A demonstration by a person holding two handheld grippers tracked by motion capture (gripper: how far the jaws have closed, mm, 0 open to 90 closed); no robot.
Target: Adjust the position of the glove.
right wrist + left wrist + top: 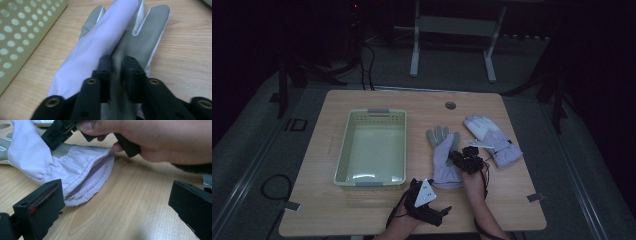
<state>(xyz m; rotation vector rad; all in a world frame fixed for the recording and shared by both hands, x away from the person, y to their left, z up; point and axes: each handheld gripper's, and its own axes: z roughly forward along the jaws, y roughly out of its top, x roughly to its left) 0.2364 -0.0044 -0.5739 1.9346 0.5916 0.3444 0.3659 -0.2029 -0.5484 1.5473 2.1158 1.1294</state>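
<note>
Wooden desk (362,210), light grain, rounded corners, w/ a round cable hole (450,105) near the far edge.

Pale green perforated plastic basket (343,150), rectangular, grey handle clips at both short ends, sits left of centre, long side running front to back. Nothing visible inside.

Lavender-and-grey padded winter glove (443,162) lies flat just right of the basket, apart from it, fingertips toward the far edge, cuff toward the front edge. In the left gripper view its elasticated cuff (87,181) gapes open, ribbed lining visible.

Second white-and-lavender padded glove (490,139) lies farther right, angled, fingertips toward the far edge, close to the first; contact betw. the two cannot be told.

Right gripper (117,75): over the first glove's mid-section, held by the person's right hand (474,182). Jaws closed onto a raised fold of the grey palm fabric, per the right gripper view. Fabric is pinched betw. both pads.

Left gripper (428,200): near the front edge, just front-left of the first glove's cuff, held by the left hand (404,220). Grey three-cornered plate on top. In the left gripper view its jaws stand wide apart, one pad (45,207) just beside the cuff, nothing betw. them but desk surface.
</note>
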